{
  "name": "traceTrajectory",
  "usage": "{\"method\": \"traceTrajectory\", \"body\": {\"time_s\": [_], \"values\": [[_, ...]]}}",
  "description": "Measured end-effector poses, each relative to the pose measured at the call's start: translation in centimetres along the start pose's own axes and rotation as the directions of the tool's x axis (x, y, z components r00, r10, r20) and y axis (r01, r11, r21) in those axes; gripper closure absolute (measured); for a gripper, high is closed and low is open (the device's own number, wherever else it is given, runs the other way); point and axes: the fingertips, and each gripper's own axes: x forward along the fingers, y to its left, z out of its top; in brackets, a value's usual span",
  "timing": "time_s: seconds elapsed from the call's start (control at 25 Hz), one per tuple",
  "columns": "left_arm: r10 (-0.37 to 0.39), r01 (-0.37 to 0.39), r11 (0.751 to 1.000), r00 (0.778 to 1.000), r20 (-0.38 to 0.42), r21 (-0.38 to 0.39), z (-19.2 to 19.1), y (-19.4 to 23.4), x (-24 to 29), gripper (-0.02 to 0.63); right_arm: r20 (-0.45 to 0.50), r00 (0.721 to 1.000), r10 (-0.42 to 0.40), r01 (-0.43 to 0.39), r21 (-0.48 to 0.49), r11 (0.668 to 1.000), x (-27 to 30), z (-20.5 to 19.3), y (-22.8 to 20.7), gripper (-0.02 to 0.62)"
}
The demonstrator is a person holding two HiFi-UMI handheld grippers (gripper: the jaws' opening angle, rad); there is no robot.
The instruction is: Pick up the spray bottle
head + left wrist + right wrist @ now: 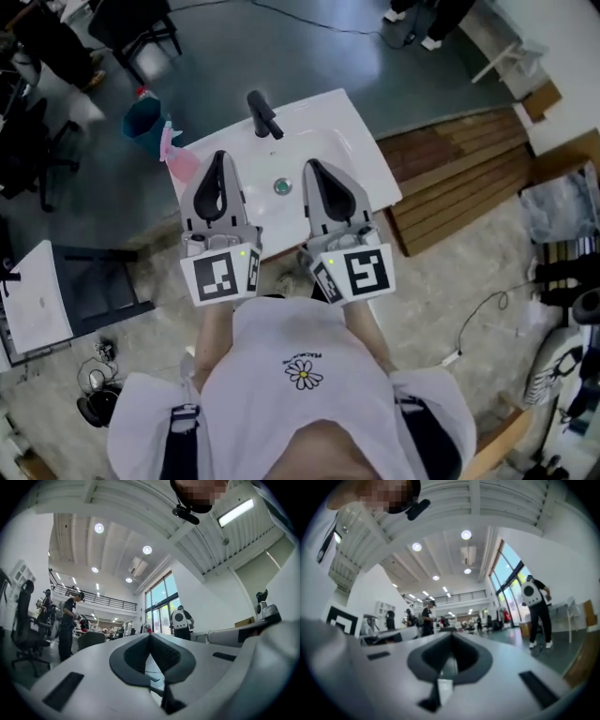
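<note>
Spray bottle (178, 159): pink, one only, at the left edge of the white sink (361, 141), just right of one teal bucket (143, 122) on the floor. Bucket's contents too dark to tell. Bottle touched by neither gripper.

Left gripper (220, 157): jaws pressed together, nothing between them. Hovers over the sink's left part, near the bottle but apart from it.

One black faucet (263, 114) at the sink's back rim. One round drain (282, 187) in the basin, between the two grippers.

Right gripper (313, 167): jaws likewise together on nothing, over the basin's right part. Two grippers in all, side by side.
</note>
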Motion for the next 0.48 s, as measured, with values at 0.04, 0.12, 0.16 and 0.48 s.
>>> {"method": "traceTrajectory", "body": {"time_s": [0.04, 0.12, 0.16, 0.48], "values": [[0.036, -0.036, 0.999, 0.999, 0.008, 0.01, 0.3, 0.6, 0.0, 0.588, 0.004, 0.999, 0.041, -0.041, 0.001, 0.999, 0.9, 0.2, 0.4, 0.566], [0.116, -0.116, 0.993, 0.993, 0.021, 0.026, 0.9, 2.1, -0.3, 0.588, 0.004, 0.992, 0.125, -0.125, -0.002, 0.992, 2.7, 0.2, 1.2, 0.566], [0.156, -0.157, 0.987, 0.988, 0.022, 0.032, 1.0, 2.8, -0.4, 0.588, 0.0, 0.986, 0.165, -0.165, -0.004, 0.986, 3.6, 0.2, 1.7, 0.566], [0.366, -0.367, 0.928, 0.93, 0.026, 0.069, 1.6, 5.7, -2.6, 0.588, -0.018, 0.931, 0.366, -0.366, -0.025, 0.93, 6.8, -0.9, 4.2, 0.566]]}}
